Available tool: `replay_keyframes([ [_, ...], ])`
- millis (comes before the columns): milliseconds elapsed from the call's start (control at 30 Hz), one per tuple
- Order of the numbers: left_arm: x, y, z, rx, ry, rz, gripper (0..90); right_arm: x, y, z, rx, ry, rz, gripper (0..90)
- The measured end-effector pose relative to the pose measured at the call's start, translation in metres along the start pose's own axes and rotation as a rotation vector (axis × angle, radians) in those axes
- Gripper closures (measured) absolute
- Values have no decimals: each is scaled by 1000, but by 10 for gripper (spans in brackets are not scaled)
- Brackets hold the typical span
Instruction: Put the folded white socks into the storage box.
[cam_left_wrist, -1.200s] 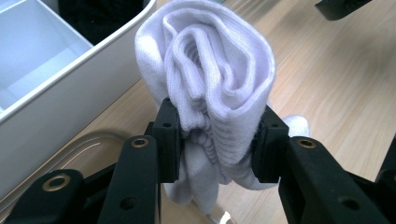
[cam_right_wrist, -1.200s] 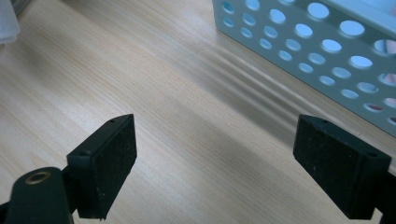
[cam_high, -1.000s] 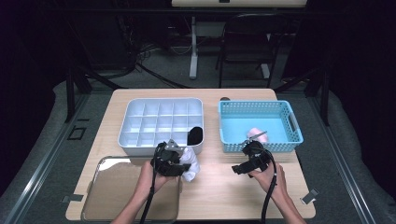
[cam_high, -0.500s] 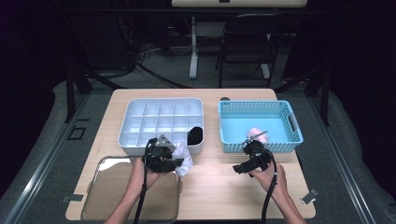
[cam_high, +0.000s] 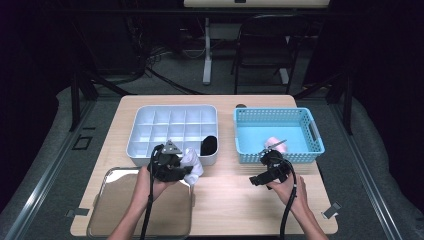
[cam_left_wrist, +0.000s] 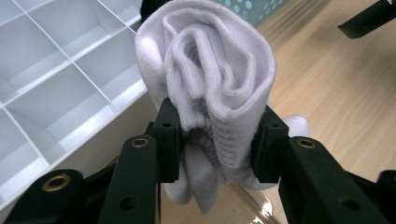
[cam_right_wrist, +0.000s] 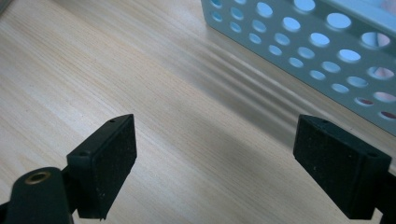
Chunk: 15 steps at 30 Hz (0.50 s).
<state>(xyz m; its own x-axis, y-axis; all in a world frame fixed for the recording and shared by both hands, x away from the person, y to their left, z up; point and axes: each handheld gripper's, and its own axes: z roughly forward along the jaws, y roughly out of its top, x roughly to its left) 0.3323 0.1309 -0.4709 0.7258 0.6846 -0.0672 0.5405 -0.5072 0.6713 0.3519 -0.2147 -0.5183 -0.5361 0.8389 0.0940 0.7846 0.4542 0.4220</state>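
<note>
Light wooden worktop (cam_high: 235, 195): carries all items; surface otherwise bare at the near right.

White plastic compartment organiser (cam_high: 150, 131): far left of centre. A dark rolled item (cam_high: 209, 145) sits in its near right cell; the other cells appear empty.

Clear shallow plastic tray (cam_high: 120, 210): near left, partly under the left forearm.

Perforated light blue plastic basket (cam_high: 310, 131): far right, holding a pale pink soft item (cam_high: 276, 145).

Left gripper (cam_high: 172, 167): at the organiser's near edge. Fingers clamped on 1 rolled white ribbed sock (cam_left_wrist: 210, 79), held above the organiser's near wall and the tray's far rim, with a loose tail hanging below the fingers.

Right gripper (cam_high: 266, 176): just near of the basket, low over bare worktop. Fingers wide apart, holding nothing.

Risks, as judged:
- The grip sits low on the roll; the bundle could unroll once released.
- The hanging tail could catch on a divider or the organiser wall, leaving the sock straddling 2 cells.
- A light squeeze on soft knit could let it slip onto the tray.
</note>
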Motion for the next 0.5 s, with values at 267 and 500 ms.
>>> replay_keyframes([
  [267,9,10,-12,-35,39,-1,615,-3,0,0,-6,-2,16,126],
  [500,25,22,-13,-41,66,-13,615,-1,0,1,-5,12,21,126],
])
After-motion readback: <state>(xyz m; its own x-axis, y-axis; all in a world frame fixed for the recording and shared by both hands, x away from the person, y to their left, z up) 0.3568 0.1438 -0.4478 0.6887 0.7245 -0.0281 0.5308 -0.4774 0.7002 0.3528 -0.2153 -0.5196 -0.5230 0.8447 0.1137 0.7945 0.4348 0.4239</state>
